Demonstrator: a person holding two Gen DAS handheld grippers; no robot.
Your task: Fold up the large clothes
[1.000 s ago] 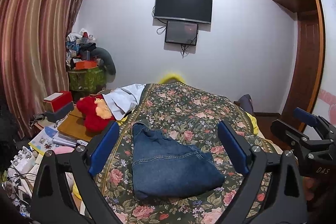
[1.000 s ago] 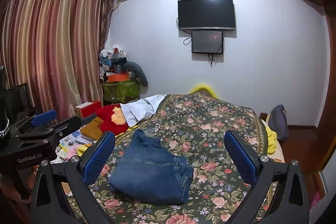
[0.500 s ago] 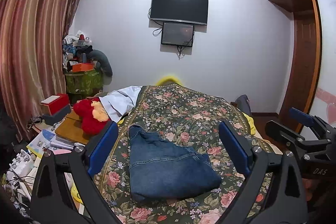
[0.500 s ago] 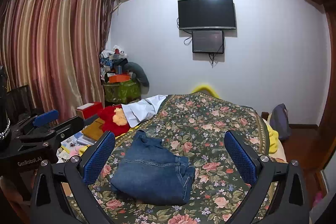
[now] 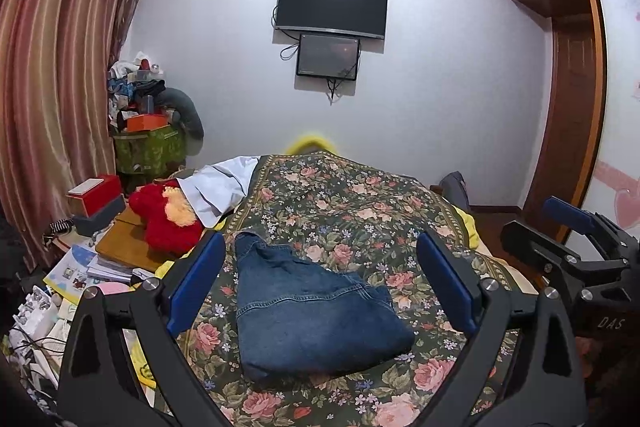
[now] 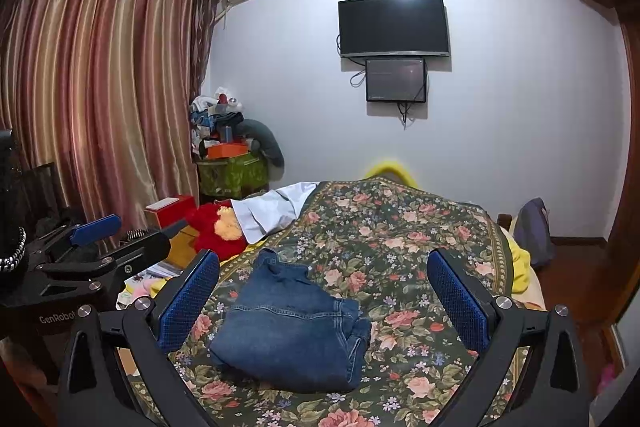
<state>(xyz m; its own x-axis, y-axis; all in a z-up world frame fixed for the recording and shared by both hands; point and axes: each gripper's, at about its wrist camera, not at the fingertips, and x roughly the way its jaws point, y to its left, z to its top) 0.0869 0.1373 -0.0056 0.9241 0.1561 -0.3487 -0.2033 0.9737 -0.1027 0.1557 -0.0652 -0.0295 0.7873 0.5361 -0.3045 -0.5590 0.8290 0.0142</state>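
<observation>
At lower centre of the frame, the folded jeans (image 5: 316, 311) lie on the bed (image 5: 360, 211); we hold both hand-held grippers, left (image 5: 320, 287) and right (image 6: 324, 303), spread and empty, and should press the bundle flat.

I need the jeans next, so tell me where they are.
In both wrist views the jeans lie folded on the floral bedspread, near its left edge, ahead of both open grippers, with the red plush toy beyond to the left.

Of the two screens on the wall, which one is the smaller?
The lower screen, hanging just below the wide television; cables trail from it.
</observation>
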